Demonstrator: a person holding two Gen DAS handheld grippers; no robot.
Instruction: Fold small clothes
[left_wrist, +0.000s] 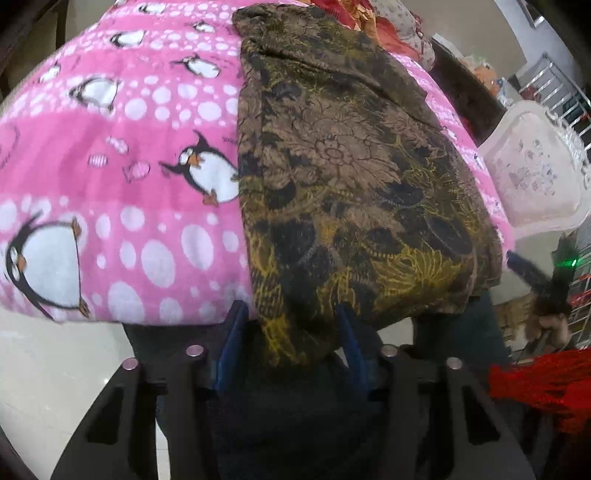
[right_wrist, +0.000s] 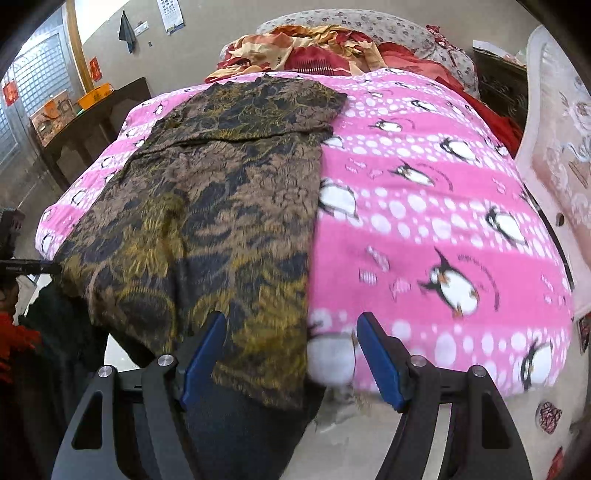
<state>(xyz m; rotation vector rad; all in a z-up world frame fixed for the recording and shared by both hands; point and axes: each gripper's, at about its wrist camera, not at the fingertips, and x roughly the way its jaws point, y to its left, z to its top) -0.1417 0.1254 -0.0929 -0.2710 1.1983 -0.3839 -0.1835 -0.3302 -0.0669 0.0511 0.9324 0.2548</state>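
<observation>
A brown, black and yellow floral garment (left_wrist: 343, 184) lies folded lengthwise on a pink penguin blanket (left_wrist: 122, 192); it also shows in the right wrist view (right_wrist: 207, 221). Its near hem hangs over the blanket's front edge. My left gripper (left_wrist: 291, 321) is open, its blue fingers either side of the hanging left corner. My right gripper (right_wrist: 291, 332) is open wide, its fingers straddling the garment's near right corner and the blanket edge (right_wrist: 424, 258). The right gripper shows at the far right of the left wrist view (left_wrist: 535, 277).
A heap of red and orange cloth (right_wrist: 314, 48) and a flowered pillow lie at the blanket's far end. A pale plastic chair (left_wrist: 532, 173) stands to the right. A dark wooden table (right_wrist: 88, 118) stands at the back left. Dark trouser legs show below the bed edge.
</observation>
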